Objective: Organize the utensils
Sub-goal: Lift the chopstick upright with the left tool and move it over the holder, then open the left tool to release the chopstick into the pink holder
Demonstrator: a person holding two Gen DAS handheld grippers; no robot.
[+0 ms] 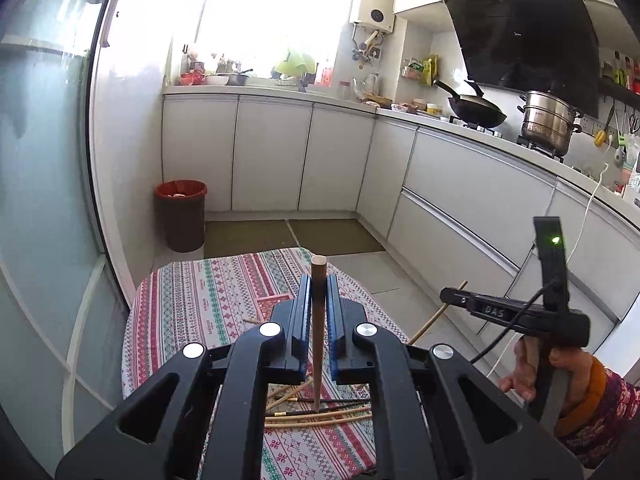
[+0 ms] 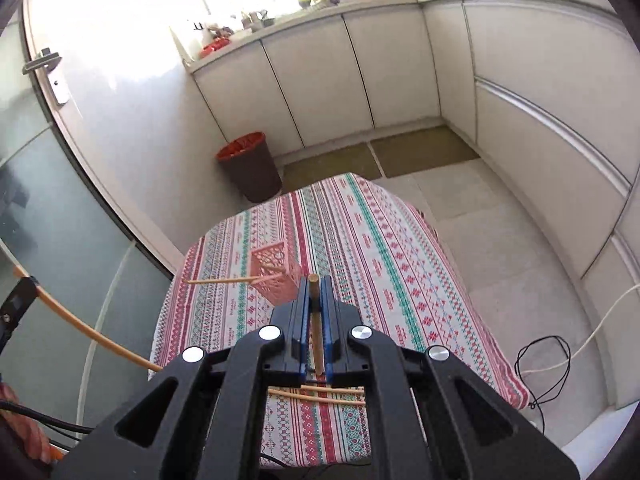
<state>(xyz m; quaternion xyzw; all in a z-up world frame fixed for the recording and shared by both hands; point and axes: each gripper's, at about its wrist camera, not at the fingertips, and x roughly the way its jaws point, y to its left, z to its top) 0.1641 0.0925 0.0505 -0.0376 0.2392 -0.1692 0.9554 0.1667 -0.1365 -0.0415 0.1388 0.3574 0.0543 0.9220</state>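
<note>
My left gripper is shut on a brown chopstick that stands up between its blue pads, above the table. My right gripper is shut on a lighter wooden chopstick; it also shows in the left wrist view with its chopstick slanting down. A pink lattice utensil basket lies tipped on the table just ahead of the right gripper, with a chopstick poking out to the left. Several loose chopsticks lie on the tablecloth under the left gripper.
The table has a striped patterned cloth. A brown bin with a red liner stands on the floor beyond it. White cabinets and a counter with a wok and steel pot run along the walls. Cables lie on the floor at right.
</note>
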